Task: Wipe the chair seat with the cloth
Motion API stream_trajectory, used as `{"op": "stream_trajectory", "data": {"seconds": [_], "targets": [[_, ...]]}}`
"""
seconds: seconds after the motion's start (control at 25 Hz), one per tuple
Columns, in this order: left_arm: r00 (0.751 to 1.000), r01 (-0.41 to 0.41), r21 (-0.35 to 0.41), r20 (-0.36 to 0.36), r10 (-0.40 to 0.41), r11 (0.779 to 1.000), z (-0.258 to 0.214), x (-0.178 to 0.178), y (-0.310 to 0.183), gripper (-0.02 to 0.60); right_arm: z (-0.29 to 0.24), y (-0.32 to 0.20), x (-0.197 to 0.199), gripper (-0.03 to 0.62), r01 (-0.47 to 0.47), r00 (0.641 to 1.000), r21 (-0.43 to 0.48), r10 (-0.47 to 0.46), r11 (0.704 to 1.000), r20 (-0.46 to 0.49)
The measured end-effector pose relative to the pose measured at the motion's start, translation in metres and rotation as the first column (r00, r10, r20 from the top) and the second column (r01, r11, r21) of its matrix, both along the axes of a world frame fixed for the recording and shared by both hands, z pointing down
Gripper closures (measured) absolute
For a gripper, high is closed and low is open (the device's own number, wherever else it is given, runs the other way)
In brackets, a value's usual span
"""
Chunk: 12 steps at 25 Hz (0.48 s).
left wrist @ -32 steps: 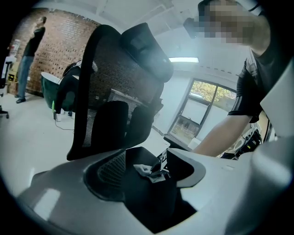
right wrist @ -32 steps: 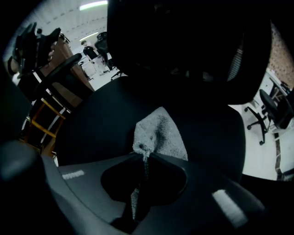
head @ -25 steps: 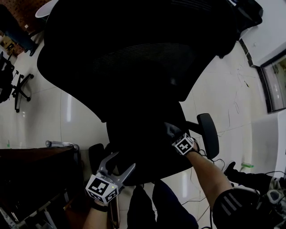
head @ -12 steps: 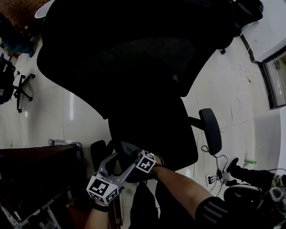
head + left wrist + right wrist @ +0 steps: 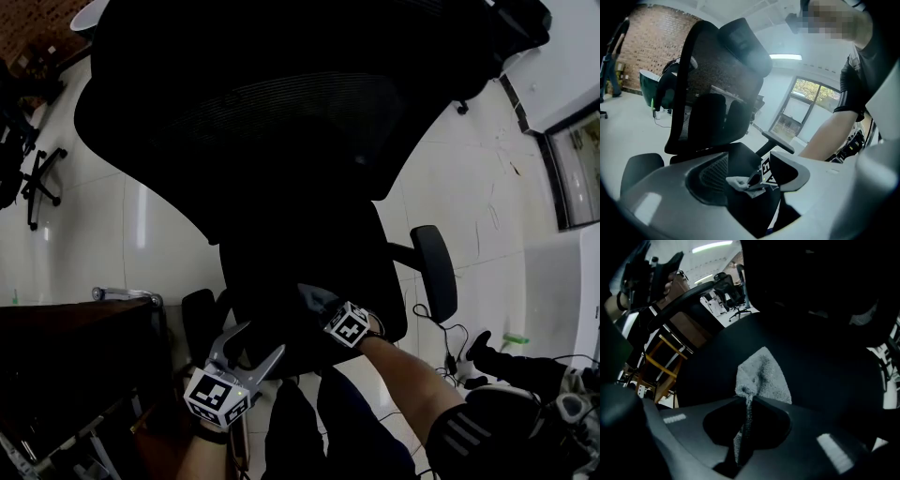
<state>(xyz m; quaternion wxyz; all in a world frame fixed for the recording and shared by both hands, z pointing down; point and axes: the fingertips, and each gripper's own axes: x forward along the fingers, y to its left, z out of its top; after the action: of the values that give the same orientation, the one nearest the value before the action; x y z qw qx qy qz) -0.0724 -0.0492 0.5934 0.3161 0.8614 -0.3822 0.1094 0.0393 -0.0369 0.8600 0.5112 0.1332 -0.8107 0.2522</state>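
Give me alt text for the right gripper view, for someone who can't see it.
The right claw is shut on a grey cloth, whose free end spreads out against the black chair seat. Beyond the seat, at the left, stands a wooden frame.

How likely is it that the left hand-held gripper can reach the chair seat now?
Probably yes. The left hand-held gripper hangs open at the near edge of the chair seat, unobstructed; the right hand-held gripper, shut on the cloth, works further in.
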Motion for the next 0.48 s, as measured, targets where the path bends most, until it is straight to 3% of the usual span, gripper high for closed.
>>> {"op": "stream_trajectory", "data": {"seconds": [0.16, 0.24, 0.4, 0.48], "targets": [[1.0, -0.012, 0.009, -0.008, 0.012, 1.0, -0.002, 0.008, 0.001, 0.282, 0.0, -0.022, 0.102, 0.572, -0.071, 0.989, 0.026, 0.074, 0.997, -0.126], [1.0, -0.014, 0.009, -0.01, 0.014, 1.0, -0.003, 0.009, 0.0, 0.282, -0.007, -0.033, 0.128, 0.572, -0.111, 0.983, 0.053, 0.118, 0.992, -0.14], [1.0, -0.02, 0.017, -0.01, 0.02, 1.0, -0.001, 0.007, 0.002, 0.282, -0.015, -0.048, 0.134, 0.572, -0.218, 0.96, 0.099, 0.231, 0.971, -0.155], [1.0, -0.02, 0.014, -0.015, 0.02, 1.0, -0.001, 0.008, 0.004, 0.282, -0.024, -0.039, 0.106, 0.572, -0.25, 0.961, 0.09, 0.258, 0.964, -0.1]]}}
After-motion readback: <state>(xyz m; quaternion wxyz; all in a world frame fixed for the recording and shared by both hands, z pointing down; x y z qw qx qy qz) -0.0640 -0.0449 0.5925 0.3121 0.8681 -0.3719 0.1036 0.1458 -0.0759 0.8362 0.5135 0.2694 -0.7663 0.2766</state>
